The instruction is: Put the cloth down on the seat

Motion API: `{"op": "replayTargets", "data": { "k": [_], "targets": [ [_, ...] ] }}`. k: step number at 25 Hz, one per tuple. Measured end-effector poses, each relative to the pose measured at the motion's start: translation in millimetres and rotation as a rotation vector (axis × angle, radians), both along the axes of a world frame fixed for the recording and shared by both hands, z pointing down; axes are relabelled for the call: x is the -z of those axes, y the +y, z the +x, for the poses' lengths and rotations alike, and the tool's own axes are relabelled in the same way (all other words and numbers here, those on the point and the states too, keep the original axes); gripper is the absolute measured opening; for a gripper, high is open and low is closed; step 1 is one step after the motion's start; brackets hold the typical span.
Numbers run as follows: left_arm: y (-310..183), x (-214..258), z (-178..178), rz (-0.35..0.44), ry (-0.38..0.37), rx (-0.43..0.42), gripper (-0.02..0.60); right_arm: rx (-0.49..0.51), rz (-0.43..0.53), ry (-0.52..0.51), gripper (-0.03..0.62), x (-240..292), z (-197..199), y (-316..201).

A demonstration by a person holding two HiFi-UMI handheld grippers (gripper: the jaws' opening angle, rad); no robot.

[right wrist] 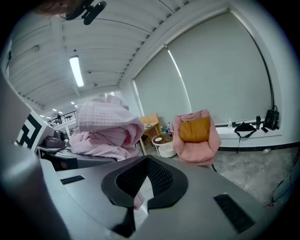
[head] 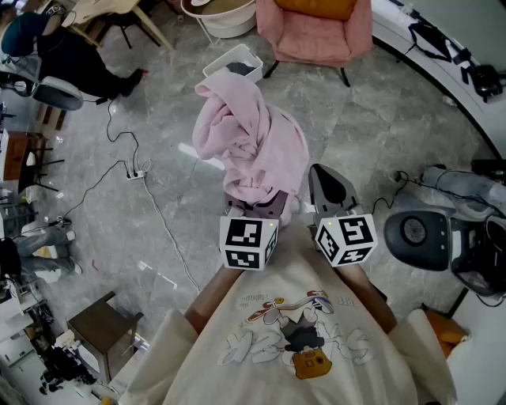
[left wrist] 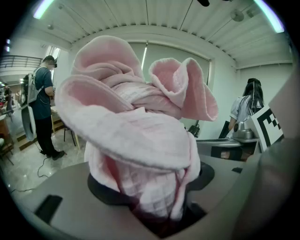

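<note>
A bunched pink waffle cloth point(head: 249, 142) rises from my left gripper point(head: 257, 207), which is shut on its lower part. In the left gripper view the cloth point(left wrist: 140, 131) fills most of the picture and hides the jaw tips of the left gripper point(left wrist: 154, 206). My right gripper point(head: 328, 186) stands just right of the cloth, its grey jaws together and holding nothing. In the right gripper view the right gripper point(right wrist: 147, 161) has its black pads meeting at the tip, with the cloth point(right wrist: 105, 129) to its left. The seat is a pink armchair point(head: 316, 28) straight ahead, with a mustard cushion point(right wrist: 197, 129) on it.
A white bin point(head: 237, 63) stands on the grey floor between me and the armchair, and a round white tub point(head: 221, 16) sits beside the chair. Cables point(head: 134, 170) trail at left. A brown stool point(head: 103, 324) is near left, grey equipment point(head: 443, 229) at right.
</note>
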State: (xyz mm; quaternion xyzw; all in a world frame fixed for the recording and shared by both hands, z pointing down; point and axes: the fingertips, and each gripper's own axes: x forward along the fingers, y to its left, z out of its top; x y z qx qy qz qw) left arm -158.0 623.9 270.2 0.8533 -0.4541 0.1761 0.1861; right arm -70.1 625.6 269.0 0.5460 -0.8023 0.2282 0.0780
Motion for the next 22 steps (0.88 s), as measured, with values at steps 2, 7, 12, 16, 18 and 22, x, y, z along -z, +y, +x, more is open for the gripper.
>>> {"op": "replayTargets", "data": {
  "k": [2, 7, 12, 16, 18, 22],
  "targets": [
    [-1, -4, 1, -0.012, 0.007, -0.004, 0.307, 0.011, 0.006, -0.010, 0.018, 0, -1, -4],
    [-4, -15, 0, -0.049, 0.008, 0.023, 0.307, 0.011, 0.016, -0.048, 0.018, -1, 3, -14],
    [-2, -24, -2, -0.084, 0.009, 0.056, 0.307, 0.037, -0.019, -0.081, 0.018, -12, 0, -16],
    [2, -30, -2, -0.101, 0.009, 0.074, 0.307, 0.042, -0.049, -0.078, 0.018, -23, 3, -14],
    [1, -29, -1, -0.096, 0.004, 0.076, 0.307, 0.042, -0.049, -0.085, 0.018, -23, 5, -16],
    [3, -35, 1, -0.090, 0.015, 0.077, 0.307, 0.033, -0.057, -0.082, 0.018, -34, 11, -9]
  ]
}}
